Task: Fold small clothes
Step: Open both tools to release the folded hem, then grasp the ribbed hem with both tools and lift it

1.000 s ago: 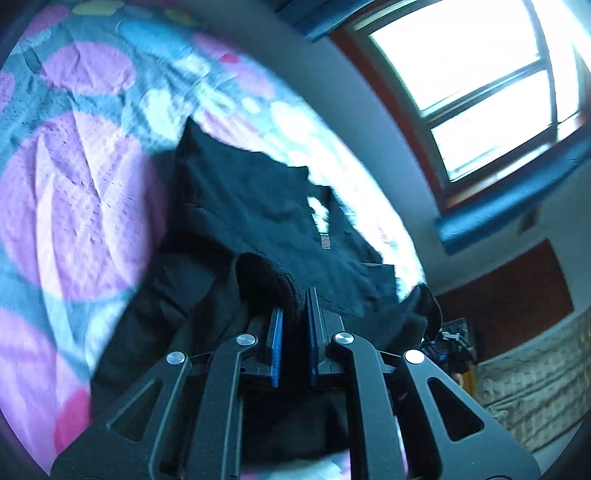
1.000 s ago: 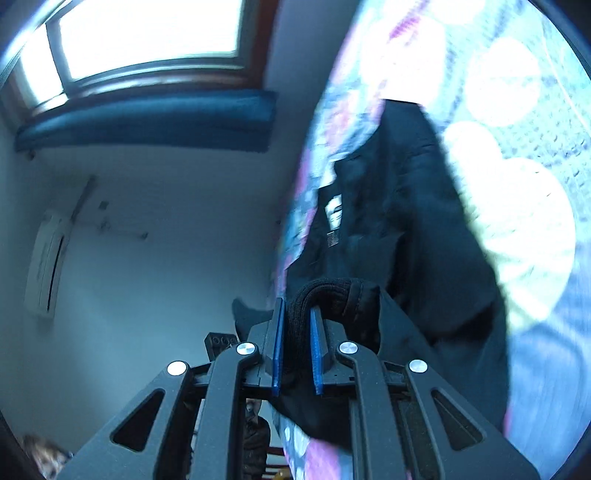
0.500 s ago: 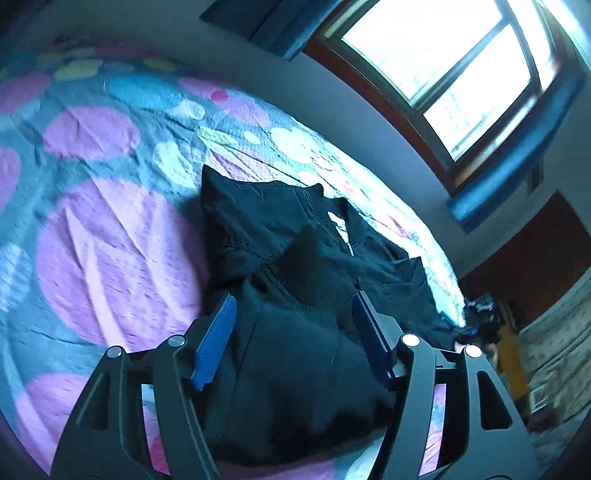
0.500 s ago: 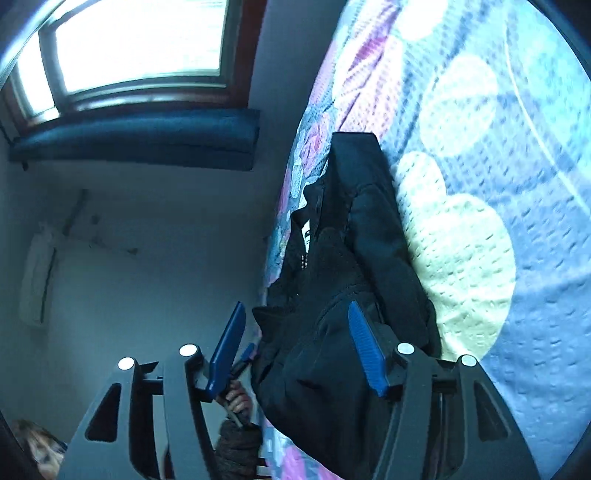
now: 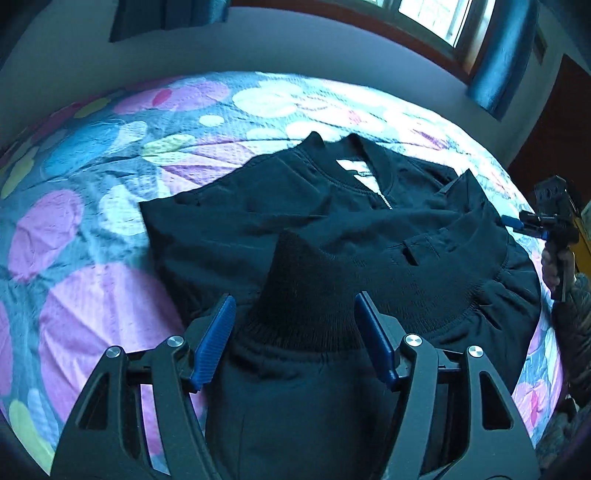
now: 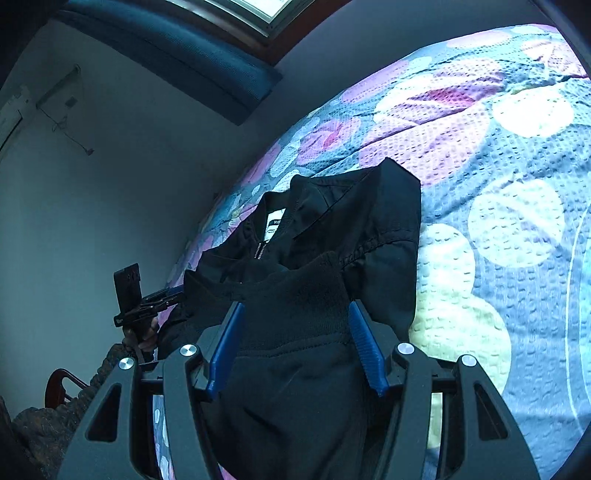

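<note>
Jacket (image 5: 332, 236) — between spread left gripper (image 5: 295, 332) fingers

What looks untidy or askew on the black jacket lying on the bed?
On the black zip-up jacket, the ribbed knit cuff stands bunched up instead of flat, between the open left tongs. The folded sleeves overlap unevenly.

The jacket (image 5: 332, 229) lies on the bed (image 5: 110, 206), collar (image 5: 351, 162) toward the wall under the window (image 5: 436, 14). One ribbed cuff (image 5: 314, 295) is folded onto the jacket's body, between the spread fingers of the left tongs (image 5: 295, 339). In the right wrist view, another cuff (image 6: 299, 306) lies on the jacket between the spread right tongs (image 6: 295, 347).
</note>
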A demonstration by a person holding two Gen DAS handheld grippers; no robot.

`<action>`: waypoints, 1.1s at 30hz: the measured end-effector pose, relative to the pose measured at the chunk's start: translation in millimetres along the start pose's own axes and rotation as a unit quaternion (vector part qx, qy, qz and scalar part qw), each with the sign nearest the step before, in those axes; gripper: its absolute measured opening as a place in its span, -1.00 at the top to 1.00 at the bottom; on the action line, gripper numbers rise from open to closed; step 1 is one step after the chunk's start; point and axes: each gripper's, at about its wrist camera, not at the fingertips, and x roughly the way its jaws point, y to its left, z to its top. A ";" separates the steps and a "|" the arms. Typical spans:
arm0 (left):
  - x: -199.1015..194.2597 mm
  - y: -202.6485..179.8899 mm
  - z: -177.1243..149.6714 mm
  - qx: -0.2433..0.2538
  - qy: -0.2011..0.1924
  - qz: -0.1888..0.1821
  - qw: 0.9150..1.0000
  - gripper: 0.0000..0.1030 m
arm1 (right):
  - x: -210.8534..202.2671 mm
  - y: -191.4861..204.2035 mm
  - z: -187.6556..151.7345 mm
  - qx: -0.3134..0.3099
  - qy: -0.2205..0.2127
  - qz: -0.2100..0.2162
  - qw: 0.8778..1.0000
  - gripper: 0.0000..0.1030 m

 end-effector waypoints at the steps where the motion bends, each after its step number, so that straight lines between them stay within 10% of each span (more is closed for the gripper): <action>1: 1.5 -0.4 1.8 0.001 0.005 -0.003 1.000 -0.28 | 6.1 0.7 4.5 -0.003 0.001 -0.002 1.000 -0.13; 15: 18.8 -1.4 8.6 -0.010 0.026 0.010 1.000 -0.06 | 13.8 7.7 2.7 -0.083 0.042 -0.031 0.995 -0.12; 22: 20.5 -16.4 7.4 0.024 0.031 0.073 0.997 0.57 | 10.0 18.0 -0.9 -0.109 0.044 -0.112 0.987 0.75; 33: -16.0 -33.8 23.6 0.022 -0.038 0.120 0.992 0.79 | -35.2 58.3 10.5 -0.123 -0.051 -0.128 0.983 0.84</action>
